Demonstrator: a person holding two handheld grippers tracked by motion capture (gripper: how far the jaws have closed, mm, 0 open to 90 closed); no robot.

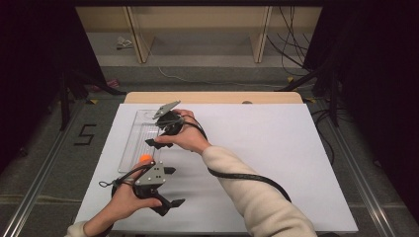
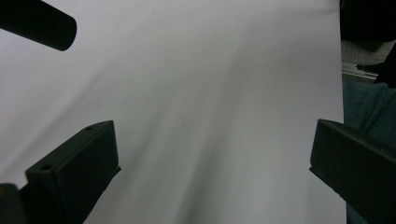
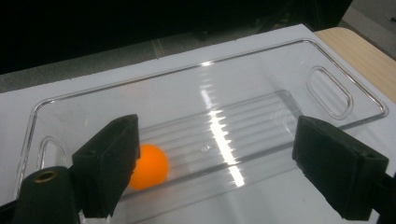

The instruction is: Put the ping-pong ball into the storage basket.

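High view, tray: a clear plastic tray (image 1: 134,143) lies lengthwise on the white sheet (image 1: 276,148) that covers the table, toward its left side, so both hands can get at it.
High view, ball: 1 orange ball (image 1: 145,158) sits at the tray's near end; the walls look there to stop it rolling off.
High view, right gripper: the right gripper (image 1: 157,143) hangs over the tray's middle, the arm crossing in from the right with its cable trailing behind. Its jaws point toward the near-left, roughly at the ball, and nothing is between them.
High view, left gripper: the left gripper (image 1: 174,186) is held just in front of the tray's near end, aimed right across the sheet and away from the ball, probably parked to stay out of the way.
Left gripper view, jaws: 2 black jaws stand far apart with bare sheet between them, so this claw is open and empty. A black cable end crosses the top left corner.
Right gripper view, jaws: the jaws are spread wide and hold nothing.
Right gripper view, ball: the ball (image 3: 150,166) rests on the ribbed floor of the tray (image 3: 327,70), just beyond the left jaw and partly hidden by it, apart from the pads as far as I can tell.
Right gripper view, judgement: the ball looks set down in the tray and free.
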